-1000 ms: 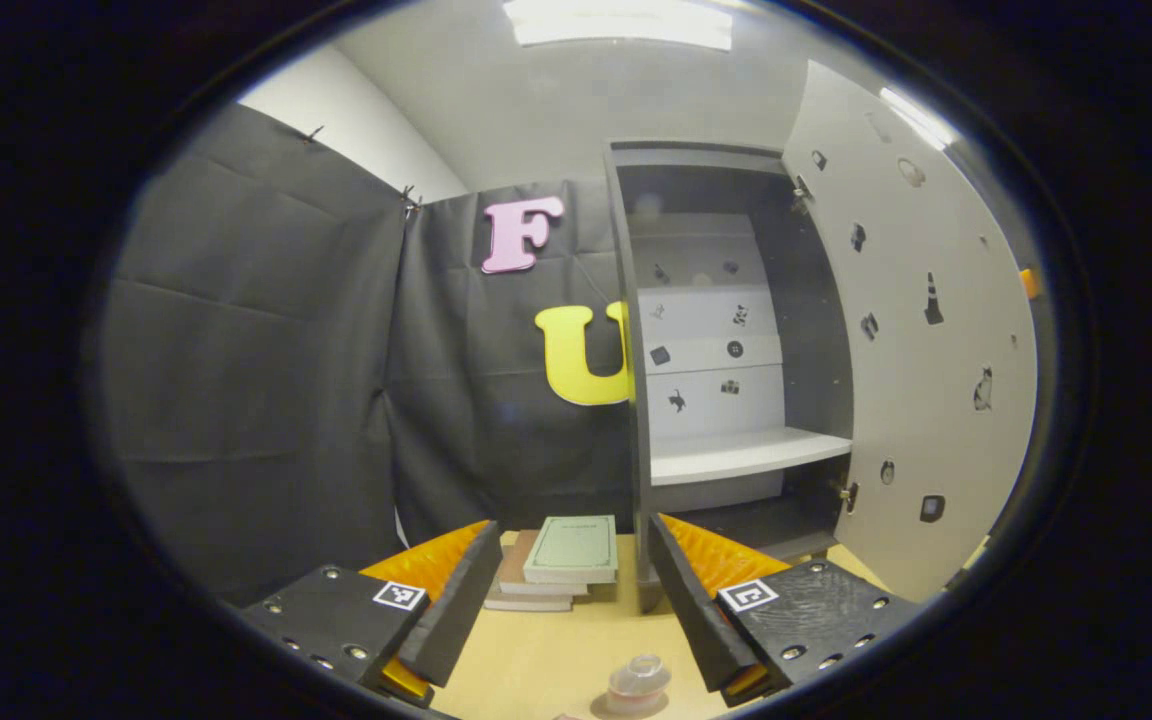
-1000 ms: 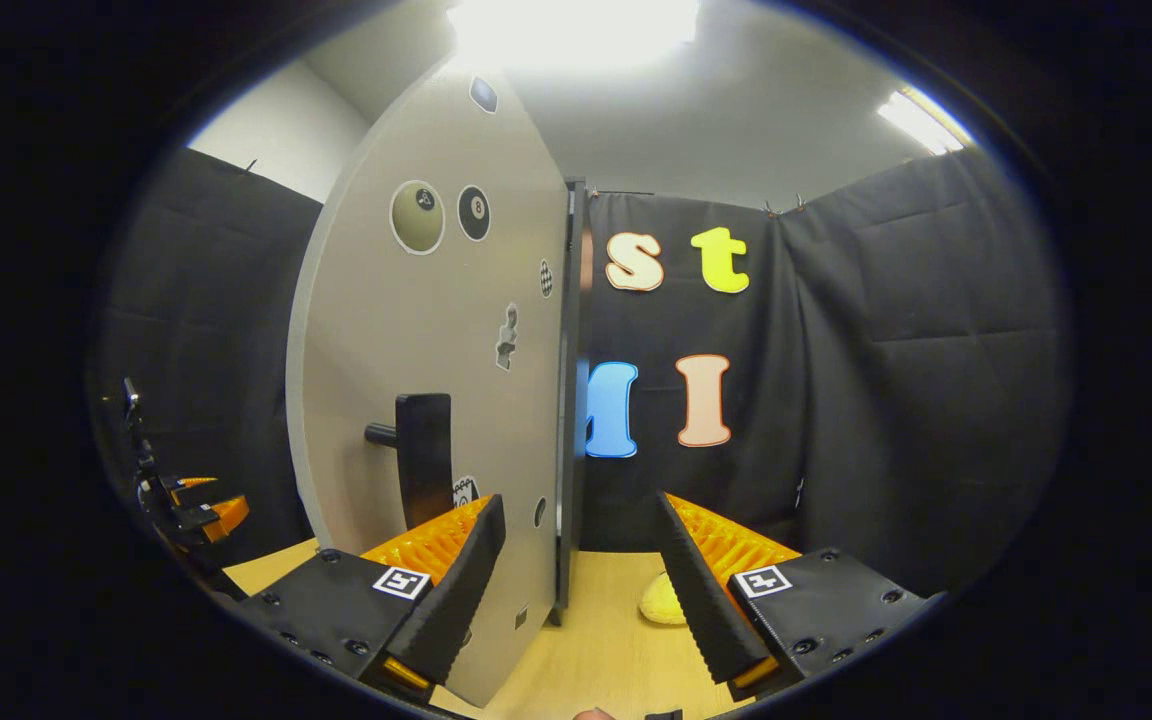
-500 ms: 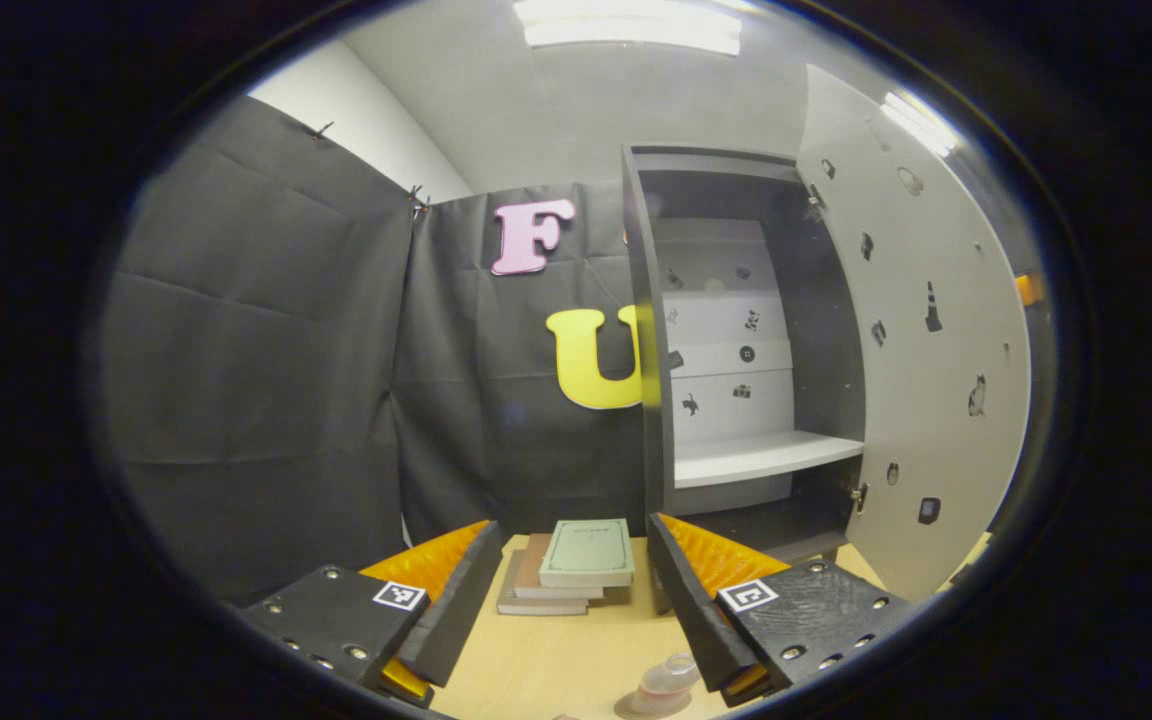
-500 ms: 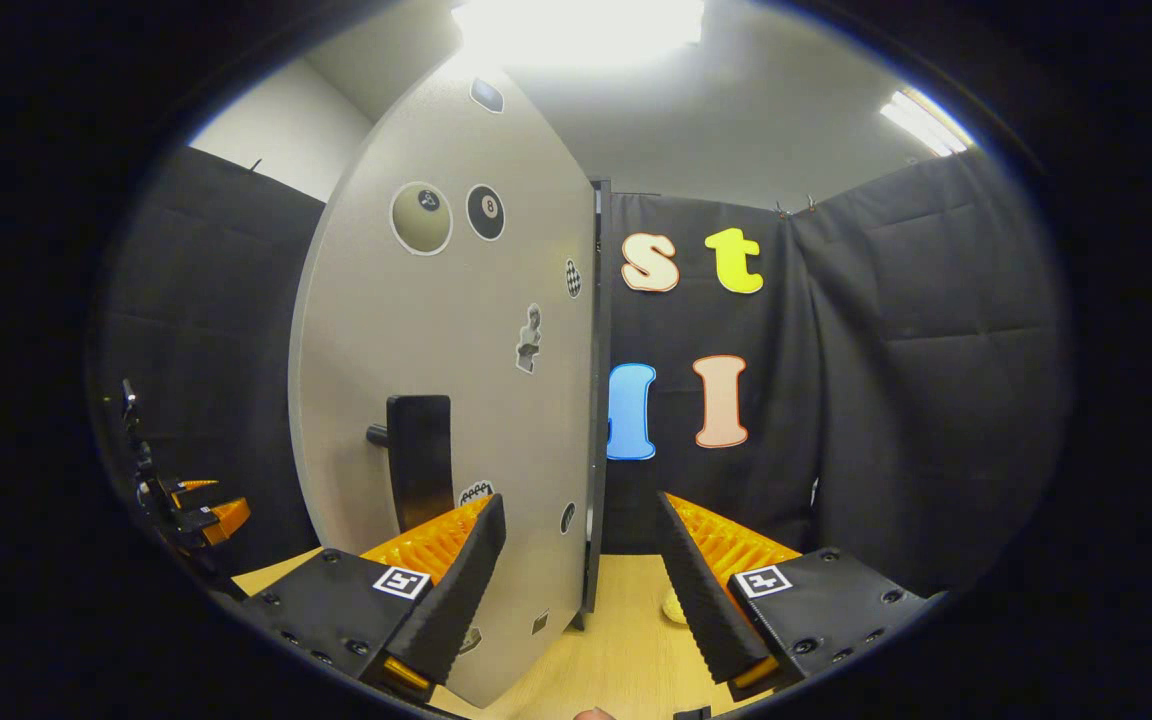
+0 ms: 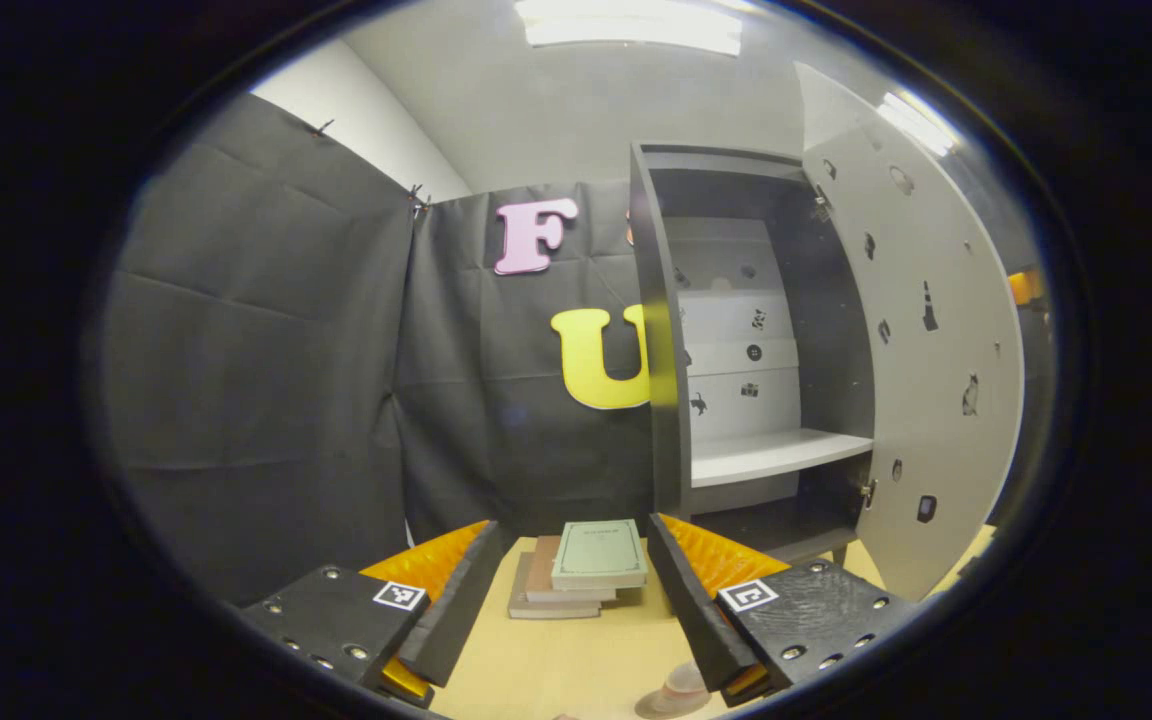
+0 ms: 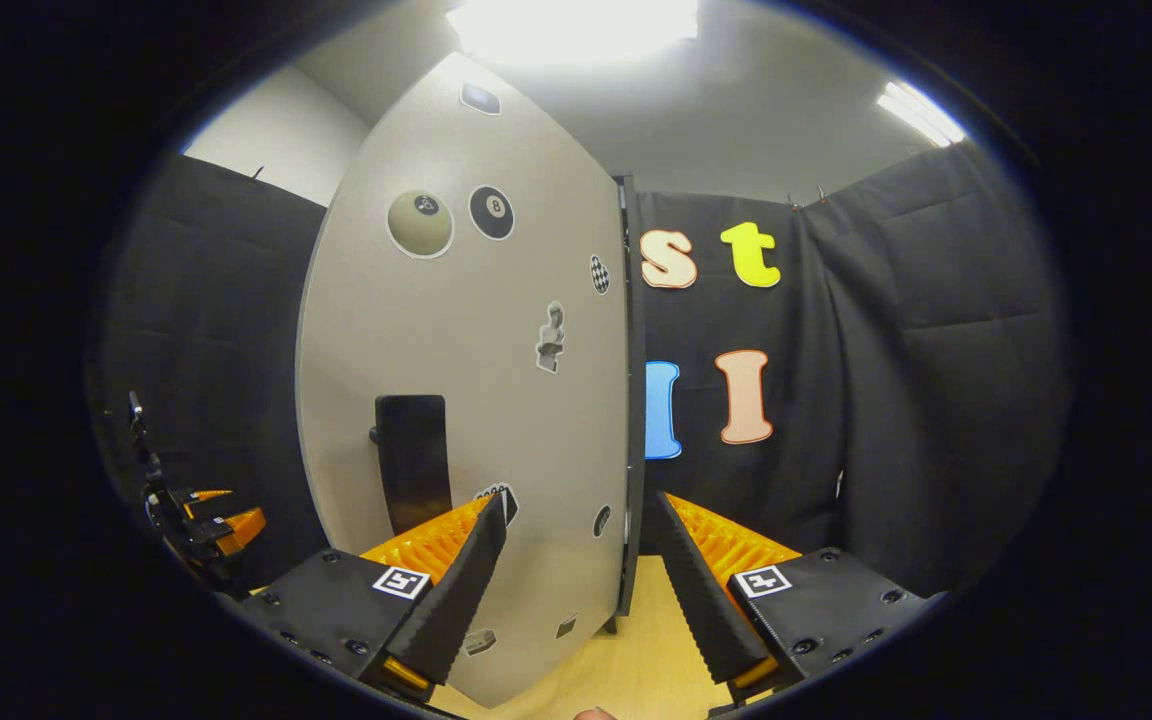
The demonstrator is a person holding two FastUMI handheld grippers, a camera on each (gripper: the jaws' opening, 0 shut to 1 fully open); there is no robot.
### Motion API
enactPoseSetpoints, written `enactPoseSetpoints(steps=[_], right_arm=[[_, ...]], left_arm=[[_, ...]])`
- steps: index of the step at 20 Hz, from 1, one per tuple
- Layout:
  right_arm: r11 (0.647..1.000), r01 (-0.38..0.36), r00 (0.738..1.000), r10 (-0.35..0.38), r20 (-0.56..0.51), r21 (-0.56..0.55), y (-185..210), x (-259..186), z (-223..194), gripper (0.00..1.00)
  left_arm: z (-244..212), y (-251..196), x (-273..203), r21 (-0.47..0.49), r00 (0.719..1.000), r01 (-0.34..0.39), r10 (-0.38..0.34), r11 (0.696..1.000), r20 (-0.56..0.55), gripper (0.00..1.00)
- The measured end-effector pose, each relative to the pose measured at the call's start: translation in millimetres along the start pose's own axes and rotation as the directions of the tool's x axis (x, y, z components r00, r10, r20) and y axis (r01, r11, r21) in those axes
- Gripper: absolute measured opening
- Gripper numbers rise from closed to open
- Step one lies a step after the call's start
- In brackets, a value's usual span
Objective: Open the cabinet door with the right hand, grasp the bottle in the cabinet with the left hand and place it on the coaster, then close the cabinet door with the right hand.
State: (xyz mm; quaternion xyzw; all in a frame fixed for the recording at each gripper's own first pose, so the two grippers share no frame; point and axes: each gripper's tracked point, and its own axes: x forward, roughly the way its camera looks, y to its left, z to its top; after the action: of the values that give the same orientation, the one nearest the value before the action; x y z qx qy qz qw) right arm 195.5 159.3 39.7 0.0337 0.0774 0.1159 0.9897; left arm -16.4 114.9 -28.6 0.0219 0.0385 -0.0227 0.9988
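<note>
Jaws of both grippers stand open: bottle (image 5: 681,688), apparently on its coaster, released; right gripper (image 6: 573,580) faces cabinet door (image 6: 466,400) for closing.

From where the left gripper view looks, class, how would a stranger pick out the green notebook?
Find the tall open cabinet on the wooden table. Just left of its base lies a short stack of books. The green notebook is the top one, pale green above brownish covers.

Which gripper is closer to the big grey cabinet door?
The right gripper. Its open fingers sit right up against the grey cabinet door, just beside the black handle. The left gripper hangs farther back over the wooden table, the door off to its right.
</note>
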Motion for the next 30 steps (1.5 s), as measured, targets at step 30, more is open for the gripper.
enactPoseSetpoints(steps=[30], right_arm=[[0.985,-0.171,0.985,0.171,0.011,0.006,113,93,-7,0.92]], left_arm=[[-29,123,-16,-0.019,0.989,-0.146,0.145,0.989,-0.043,0.9]])
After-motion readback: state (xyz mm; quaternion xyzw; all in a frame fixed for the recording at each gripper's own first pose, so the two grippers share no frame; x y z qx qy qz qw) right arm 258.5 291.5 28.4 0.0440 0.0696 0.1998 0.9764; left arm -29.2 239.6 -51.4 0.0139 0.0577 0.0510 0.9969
